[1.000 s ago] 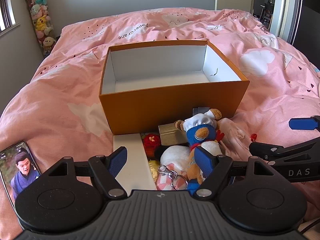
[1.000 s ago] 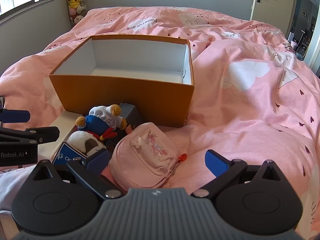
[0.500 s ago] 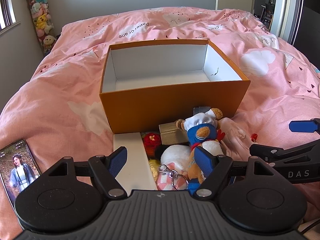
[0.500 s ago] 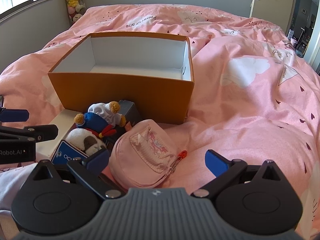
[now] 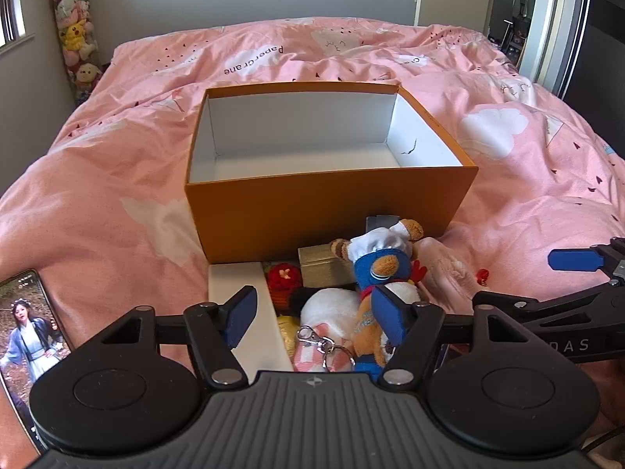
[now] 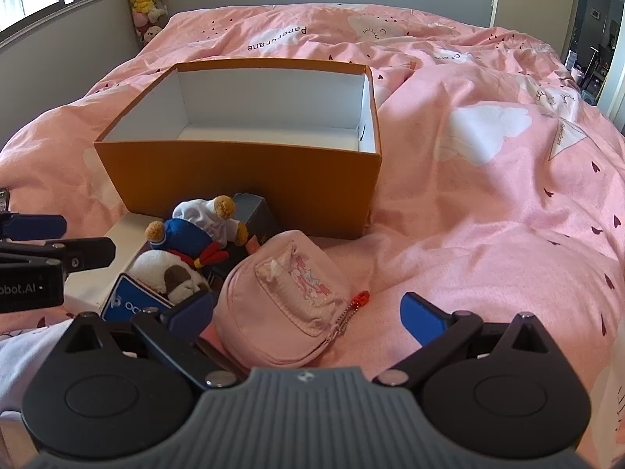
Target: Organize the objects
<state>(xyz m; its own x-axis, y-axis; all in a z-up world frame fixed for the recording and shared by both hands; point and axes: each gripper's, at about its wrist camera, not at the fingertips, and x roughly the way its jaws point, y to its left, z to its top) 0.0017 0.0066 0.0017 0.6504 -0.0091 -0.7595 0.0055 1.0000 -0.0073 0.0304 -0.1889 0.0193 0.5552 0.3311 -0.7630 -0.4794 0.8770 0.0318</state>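
So my left gripper [image 5: 312, 312] started closing in over the soft plush bear [image 5: 381, 273], pads not pressing yet, meaning the first pick was starting. Right gripper [image 6: 308, 312] sat wide open, empty, around the quilted pink pouch [image 6: 289, 305]. Stiff orange cardboard box [image 5: 328, 211] just behind was empty.

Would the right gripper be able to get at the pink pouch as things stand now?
Probably yes: the pink pouch lies between the open right gripper fingers, uncovered on top, with only the plush toys crowding its left side.
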